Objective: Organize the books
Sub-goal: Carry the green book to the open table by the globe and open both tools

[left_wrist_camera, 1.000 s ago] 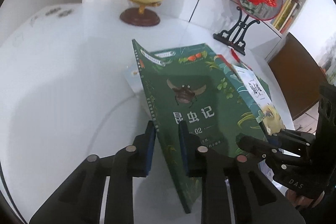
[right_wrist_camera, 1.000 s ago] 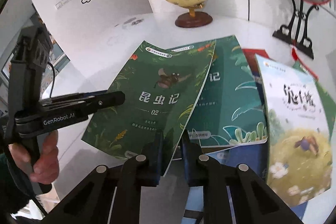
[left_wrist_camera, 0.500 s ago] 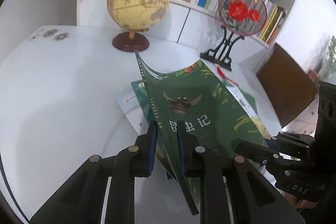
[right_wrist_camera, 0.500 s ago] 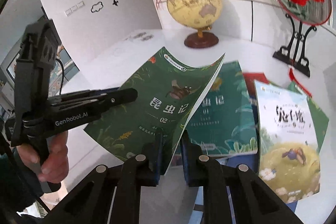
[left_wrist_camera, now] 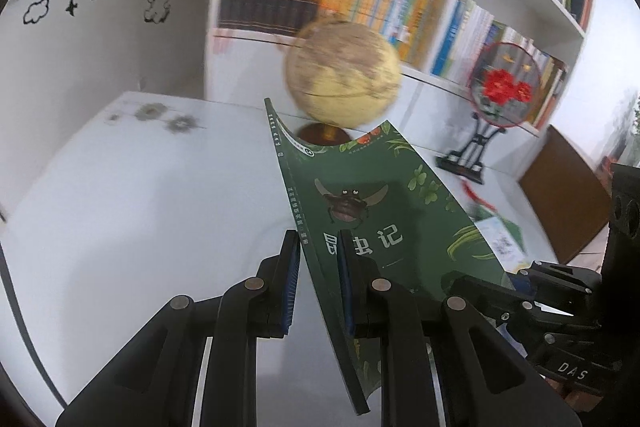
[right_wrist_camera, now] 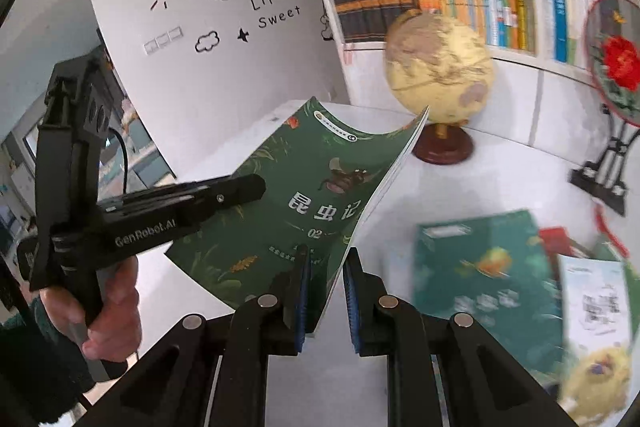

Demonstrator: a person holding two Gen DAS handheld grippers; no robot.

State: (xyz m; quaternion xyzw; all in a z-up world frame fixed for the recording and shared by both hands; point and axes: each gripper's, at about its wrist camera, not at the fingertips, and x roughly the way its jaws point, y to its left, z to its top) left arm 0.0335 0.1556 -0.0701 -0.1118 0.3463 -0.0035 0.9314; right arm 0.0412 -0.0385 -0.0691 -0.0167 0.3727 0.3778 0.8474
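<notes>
A green insect book (left_wrist_camera: 384, 211) is held in the air above the white table, bent and tilted. My left gripper (left_wrist_camera: 318, 279) is shut on its spine edge. My right gripper (right_wrist_camera: 326, 297) is shut on its opposite page edge, and the book (right_wrist_camera: 312, 195) fills the middle of the right wrist view. The left gripper's body (right_wrist_camera: 160, 211) shows at the left there, held by a hand. Other books (right_wrist_camera: 480, 279) lie flat on the table at the right, blurred.
A globe (left_wrist_camera: 344, 83) on a dark round base stands at the back of the white table (left_wrist_camera: 140, 207). A red flower fan on a black stand (left_wrist_camera: 500, 87) is at the back right. A full bookshelf (left_wrist_camera: 400, 7) rises behind. A brown chair (left_wrist_camera: 568, 195) is at the right.
Both grippers have lifted the green book well up off the pile and tilted upward, so the shelf and wall now fill the view. The other books stay flat on the table.
</notes>
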